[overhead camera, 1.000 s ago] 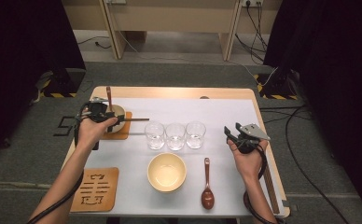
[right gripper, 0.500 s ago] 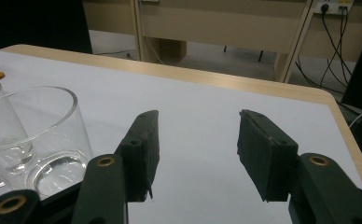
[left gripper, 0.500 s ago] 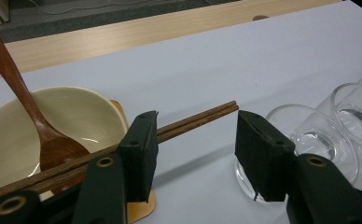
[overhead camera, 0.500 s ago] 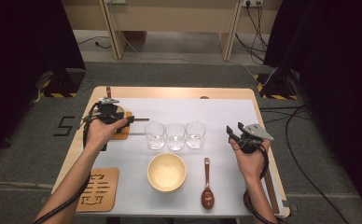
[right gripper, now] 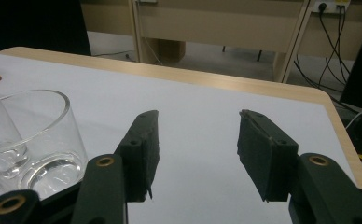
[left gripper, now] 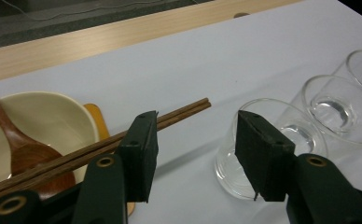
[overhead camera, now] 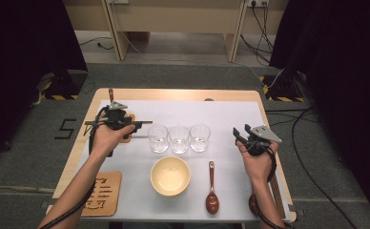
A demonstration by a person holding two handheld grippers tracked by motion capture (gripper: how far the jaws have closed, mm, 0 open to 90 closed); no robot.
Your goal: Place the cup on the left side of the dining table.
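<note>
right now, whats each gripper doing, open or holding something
Left gripper: open, holding nothing; the chopsticks lie behind its left jaw, ungripped.
Right gripper: open, holding nothing, over bare table beside a glass.

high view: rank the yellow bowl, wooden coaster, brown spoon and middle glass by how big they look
1. wooden coaster, partly covered by the forearm
2. yellow bowl, close to the coaster
3. brown spoon
4. middle glass

A yellow bowl near a brown spoon; lower left, perhaps a wooden trivet.
</note>
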